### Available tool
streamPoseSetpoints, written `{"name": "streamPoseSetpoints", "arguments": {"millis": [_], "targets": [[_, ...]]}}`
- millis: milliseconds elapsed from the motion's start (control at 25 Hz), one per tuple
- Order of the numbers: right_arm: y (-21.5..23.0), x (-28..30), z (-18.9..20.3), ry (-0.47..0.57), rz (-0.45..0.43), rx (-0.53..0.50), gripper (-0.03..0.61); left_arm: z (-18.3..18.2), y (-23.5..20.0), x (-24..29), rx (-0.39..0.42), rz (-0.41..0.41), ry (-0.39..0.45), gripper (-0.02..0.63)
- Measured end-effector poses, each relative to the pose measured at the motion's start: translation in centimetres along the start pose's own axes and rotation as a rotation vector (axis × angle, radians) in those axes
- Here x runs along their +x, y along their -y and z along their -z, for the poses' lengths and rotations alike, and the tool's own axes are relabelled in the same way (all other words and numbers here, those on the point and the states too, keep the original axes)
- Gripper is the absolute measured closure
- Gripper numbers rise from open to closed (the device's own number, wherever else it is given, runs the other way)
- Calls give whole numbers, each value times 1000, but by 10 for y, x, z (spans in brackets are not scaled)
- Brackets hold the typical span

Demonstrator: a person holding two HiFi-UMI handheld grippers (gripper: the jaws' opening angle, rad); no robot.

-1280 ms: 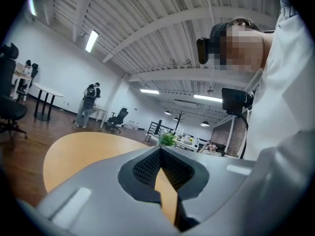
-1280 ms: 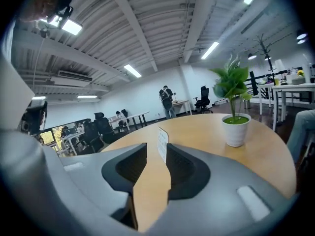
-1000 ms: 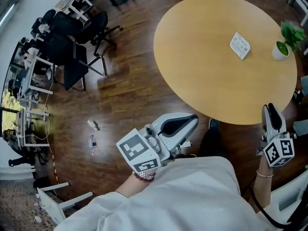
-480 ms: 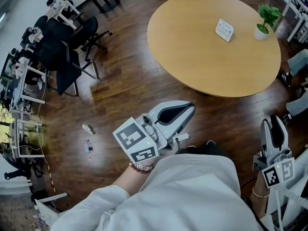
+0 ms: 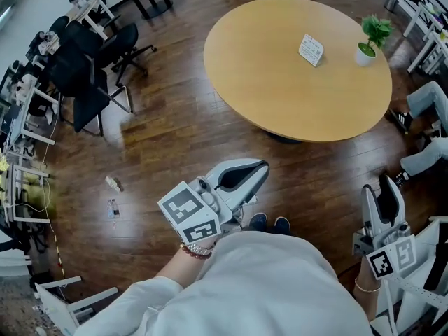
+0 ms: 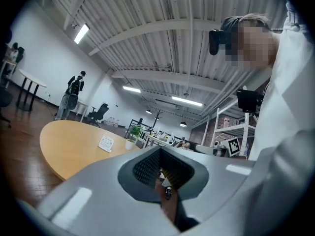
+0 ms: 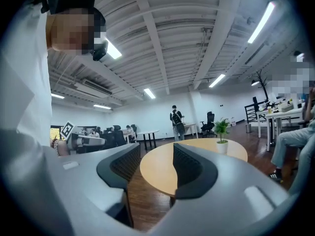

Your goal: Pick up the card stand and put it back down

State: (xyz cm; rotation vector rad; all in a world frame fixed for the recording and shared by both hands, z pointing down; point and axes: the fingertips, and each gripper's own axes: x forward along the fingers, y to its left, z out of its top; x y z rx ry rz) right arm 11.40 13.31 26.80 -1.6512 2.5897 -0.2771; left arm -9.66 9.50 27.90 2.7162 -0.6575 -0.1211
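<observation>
The white card stand [image 5: 311,50] stands on the round wooden table [image 5: 280,82], near a small potted plant [image 5: 367,39]. Both grippers hang over the floor well short of the table, close to my body. My left gripper [image 5: 260,168] has its jaws together with nothing in them; from it the card stand [image 6: 106,142] shows far off. My right gripper [image 5: 378,186] is at the lower right, its jaws opening with a clear gap and nothing between them [image 7: 157,173]. The right gripper view shows the table [image 7: 202,156] and plant [image 7: 221,131], not the card stand.
Black office chairs [image 5: 91,75] and white desks stand at the left. Small items lie on the wood floor [image 5: 112,184]. A seated person's legs [image 5: 423,103] are at the right by white shelving [image 5: 427,19]. Another person [image 7: 176,122] stands far beyond the table.
The view has backed away from the table, which now lies farther off. Both grippers have dropped lower and nearer my body. The right gripper's jaws have spread apart.
</observation>
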Motion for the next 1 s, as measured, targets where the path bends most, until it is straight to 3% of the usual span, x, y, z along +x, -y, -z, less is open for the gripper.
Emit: {"name": "streamPoseSetpoints", "arguments": {"millis": [360, 560, 680, 1000], "targets": [[-30, 16, 15, -45, -111, -9, 378, 11, 24, 19, -7, 72, -13, 614], [-67, 24, 34, -71, -217, 4, 379, 7, 25, -5, -15, 37, -11, 614], [-82, 21, 38, -94, -225, -46, 379, 12, 28, -14, -45, 52, -15, 614], [-104, -14, 17, -30, -209, -143, 379, 7, 60, -29, 16, 101, 36, 614]]}}
